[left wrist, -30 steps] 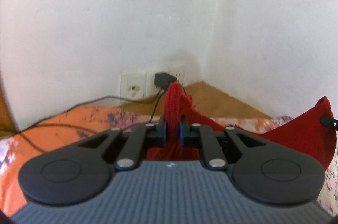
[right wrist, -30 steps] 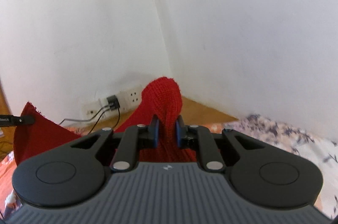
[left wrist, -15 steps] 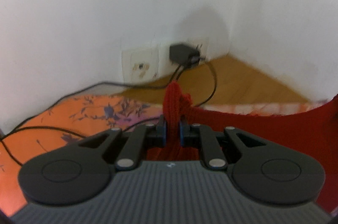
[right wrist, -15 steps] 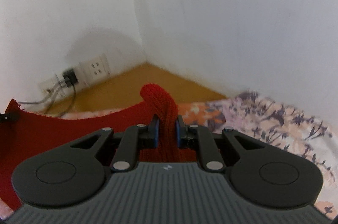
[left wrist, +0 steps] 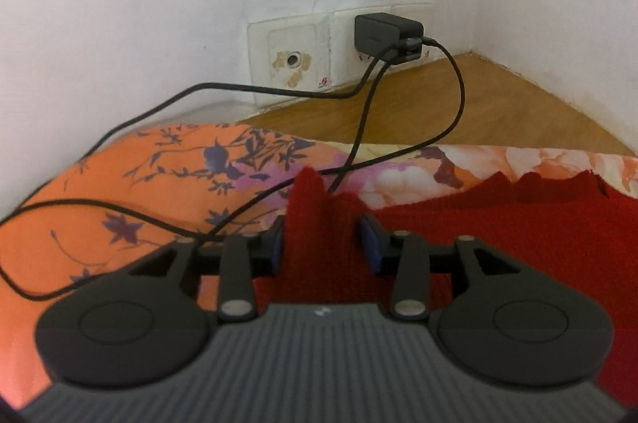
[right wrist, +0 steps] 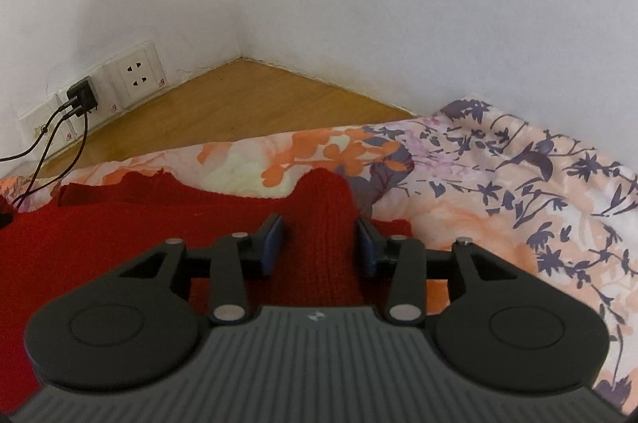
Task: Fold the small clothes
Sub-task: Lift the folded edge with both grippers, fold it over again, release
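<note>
Both the left hand-held gripper (left wrist: 323, 239) and right hand-held gripper (right wrist: 321, 241) stand spread around red knit garment (right wrist: 119, 223) peaks on the floral bedsheet (right wrist: 498, 191)

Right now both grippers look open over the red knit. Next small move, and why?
Probably back both grippers straight off. The left gripper and right gripper stand open, with a raised fold of the red knit garment between each pair of pads and the rest lying on the floral bedsheet.

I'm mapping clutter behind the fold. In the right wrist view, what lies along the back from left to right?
Black charger → free white wall socket → bare wooden floor → floral bedsheet.
</note>
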Demonstrator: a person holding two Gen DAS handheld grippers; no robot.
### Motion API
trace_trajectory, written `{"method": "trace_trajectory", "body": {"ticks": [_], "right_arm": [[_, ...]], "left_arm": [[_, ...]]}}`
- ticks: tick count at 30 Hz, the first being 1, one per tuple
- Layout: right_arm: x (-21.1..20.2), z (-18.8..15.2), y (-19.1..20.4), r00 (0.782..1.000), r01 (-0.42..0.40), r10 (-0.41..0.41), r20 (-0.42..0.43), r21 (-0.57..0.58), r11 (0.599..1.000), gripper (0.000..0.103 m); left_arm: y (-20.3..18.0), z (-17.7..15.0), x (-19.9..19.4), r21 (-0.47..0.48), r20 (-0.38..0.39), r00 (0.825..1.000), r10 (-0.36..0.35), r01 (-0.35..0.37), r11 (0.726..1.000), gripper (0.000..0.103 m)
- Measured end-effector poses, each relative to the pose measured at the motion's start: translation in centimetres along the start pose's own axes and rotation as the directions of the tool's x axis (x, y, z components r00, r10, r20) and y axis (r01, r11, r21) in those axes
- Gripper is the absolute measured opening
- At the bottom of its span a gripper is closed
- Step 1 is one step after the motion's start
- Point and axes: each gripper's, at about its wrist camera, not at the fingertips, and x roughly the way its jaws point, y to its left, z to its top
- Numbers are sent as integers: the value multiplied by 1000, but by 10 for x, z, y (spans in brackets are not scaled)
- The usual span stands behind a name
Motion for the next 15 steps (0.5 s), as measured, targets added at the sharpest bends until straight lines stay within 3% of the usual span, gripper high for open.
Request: {"method": "trace_trajectory", "body": {"ticks": [10, 15], "right_arm": [[-15, 9, -6, 999, -39, 39, -8, 59, 998, 55], [-48, 11, -10, 999, -41, 39, 35, 61, 997, 75]], "left_arm": [[4, 7, -19, -58, -13, 1000, -19, 18, 998, 41], [6, 8, -50, -56, 1, 1000, -18, 18, 998, 41]]}}
